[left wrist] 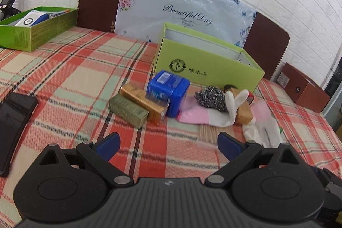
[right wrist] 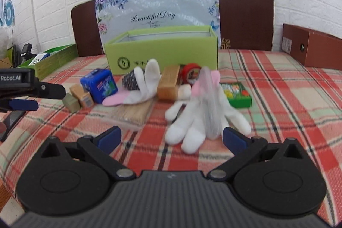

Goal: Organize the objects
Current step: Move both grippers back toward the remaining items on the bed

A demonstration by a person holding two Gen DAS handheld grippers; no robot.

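An open light-green box [left wrist: 209, 61] [right wrist: 162, 50] stands at the back of the plaid cloth. In front of it lie a blue tin [left wrist: 168, 92] [right wrist: 99, 85], an olive box [left wrist: 128, 110] [right wrist: 71, 102], a tan box [left wrist: 145, 104] [right wrist: 82, 95], a steel scourer [left wrist: 211, 97] [right wrist: 130, 80], pink-and-white gloves [left wrist: 203, 114] [right wrist: 201, 119], a wooden box [right wrist: 168, 81], a red tape roll [right wrist: 191, 74], a green packet [right wrist: 236, 93] and a bag of sticks [right wrist: 133, 112]. My left gripper [left wrist: 168, 144] is open and empty, short of the boxes; it also shows in the right wrist view [right wrist: 32, 97]. My right gripper [right wrist: 171, 138] is open around the near glove.
A second green box [left wrist: 36, 25] with items sits at the far left. A black phone [left wrist: 15, 121] lies at the left. A brown box [right wrist: 314, 46] stands at the right. A headboard with a floral sheet [left wrist: 181, 10] backs the white brick wall.
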